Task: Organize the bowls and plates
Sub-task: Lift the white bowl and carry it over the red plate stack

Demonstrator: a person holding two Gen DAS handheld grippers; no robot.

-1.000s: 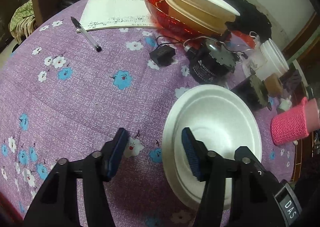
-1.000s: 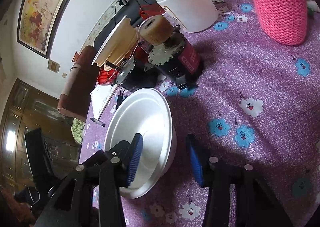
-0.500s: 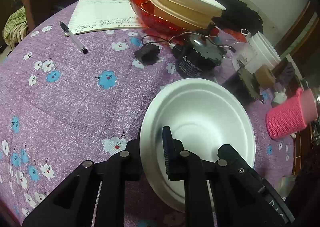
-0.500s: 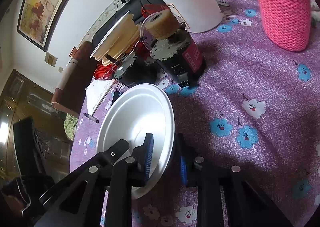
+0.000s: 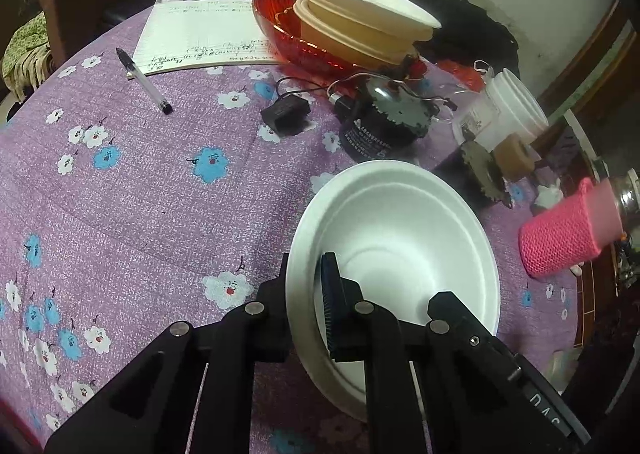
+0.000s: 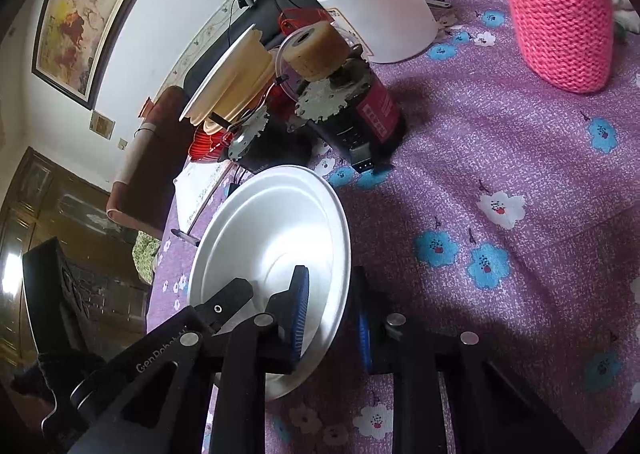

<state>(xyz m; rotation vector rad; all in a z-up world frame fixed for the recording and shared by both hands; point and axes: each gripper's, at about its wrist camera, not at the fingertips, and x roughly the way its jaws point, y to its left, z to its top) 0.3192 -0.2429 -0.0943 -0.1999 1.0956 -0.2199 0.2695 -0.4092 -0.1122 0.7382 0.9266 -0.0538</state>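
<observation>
Both grippers, open 1 s ago, now pinch the white bowl (image 5: 394, 238): left gripper (image 5: 306, 302) at its 7 o'clock rim, right gripper (image 6: 332, 314) at 5.

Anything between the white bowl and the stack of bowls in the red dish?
Yes. Both grippers, left gripper and right gripper, clamp the white bowl. Toward the stacked bowls stand a black geared motor with wires and a small black adapter.
</observation>
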